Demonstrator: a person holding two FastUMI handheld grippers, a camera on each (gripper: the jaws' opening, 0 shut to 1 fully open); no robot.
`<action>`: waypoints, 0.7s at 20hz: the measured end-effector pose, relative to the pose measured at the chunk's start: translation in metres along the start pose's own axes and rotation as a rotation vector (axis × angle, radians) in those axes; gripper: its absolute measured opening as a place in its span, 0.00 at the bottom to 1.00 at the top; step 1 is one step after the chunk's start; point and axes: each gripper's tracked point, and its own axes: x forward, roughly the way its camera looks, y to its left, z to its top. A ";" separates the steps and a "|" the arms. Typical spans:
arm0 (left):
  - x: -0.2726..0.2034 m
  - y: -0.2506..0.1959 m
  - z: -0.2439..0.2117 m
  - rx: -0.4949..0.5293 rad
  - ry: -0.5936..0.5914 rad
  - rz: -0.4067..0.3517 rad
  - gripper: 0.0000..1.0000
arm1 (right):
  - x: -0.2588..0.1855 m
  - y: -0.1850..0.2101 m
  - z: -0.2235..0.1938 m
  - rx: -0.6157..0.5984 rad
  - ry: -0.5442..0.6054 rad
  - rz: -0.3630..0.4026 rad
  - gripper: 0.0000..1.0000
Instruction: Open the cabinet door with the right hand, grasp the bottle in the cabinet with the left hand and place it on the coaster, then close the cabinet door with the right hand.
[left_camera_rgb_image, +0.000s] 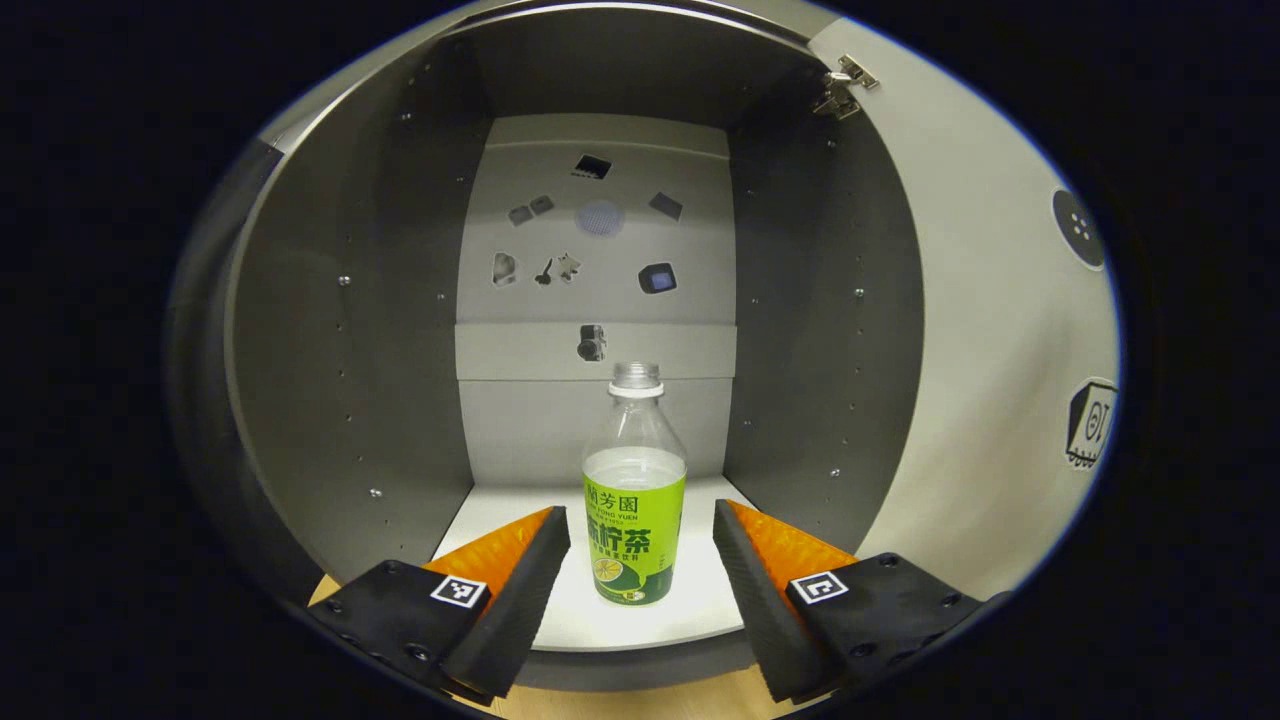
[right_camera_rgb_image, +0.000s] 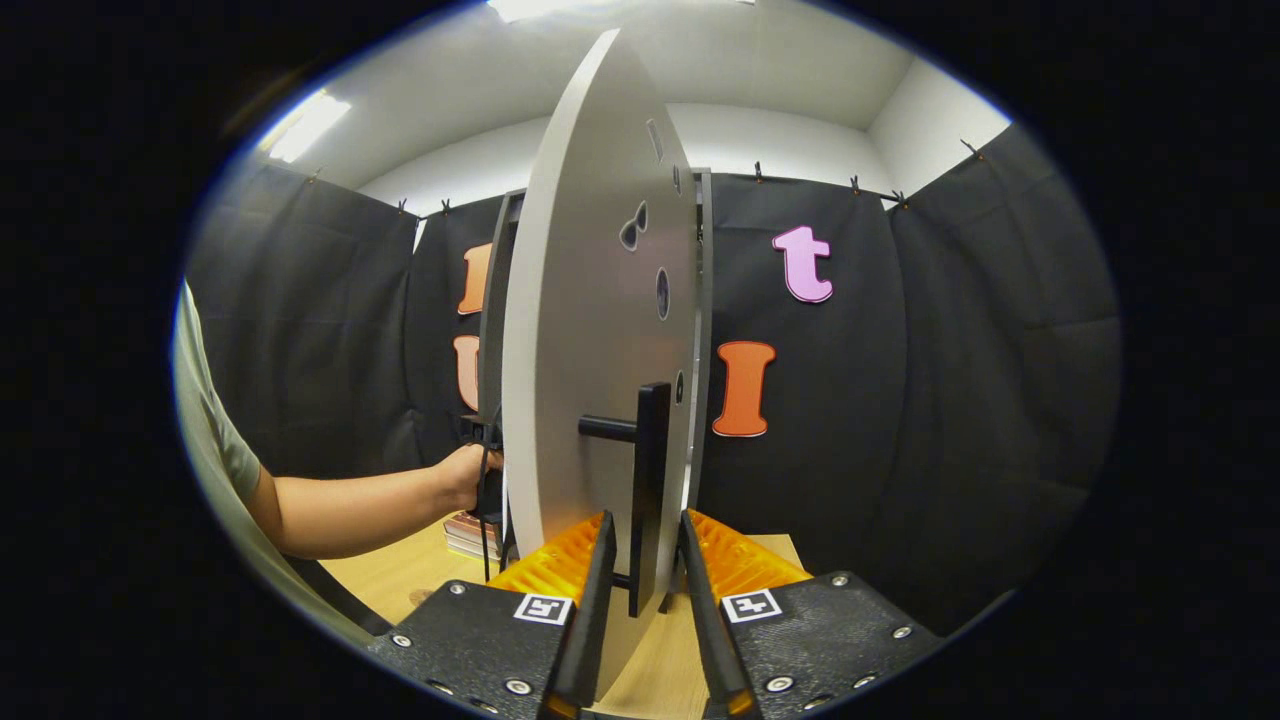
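Facing upright bottle (left_camera_rgb_image: 634, 500), L tool (left_camera_rgb_image: 640, 560) open; door (right_camera_rgb_image: 600, 350) ajar.

One bottle (left_camera_rgb_image: 634, 490) is counted in one cabinet (left_camera_rgb_image: 350, 350), one door (right_camera_rgb_image: 600, 350) with one handle (right_camera_rgb_image: 648, 490), two tools seen.

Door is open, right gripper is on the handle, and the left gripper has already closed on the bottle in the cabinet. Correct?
Not quite. In the left gripper view the left gripper is open, fingers apart from the bottle. The door is open, right gripper on the handle.
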 end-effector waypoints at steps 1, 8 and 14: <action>0.007 -0.001 -0.001 -0.001 0.006 -0.006 0.95 | 0.000 -0.002 0.000 -0.001 -0.001 -0.011 0.42; 0.046 -0.007 -0.004 0.029 0.021 -0.046 0.94 | -0.003 -0.014 -0.001 0.016 0.004 -0.097 0.53; 0.043 -0.009 -0.002 -0.011 0.011 -0.067 0.81 | -0.006 -0.023 -0.003 0.055 0.000 -0.144 0.53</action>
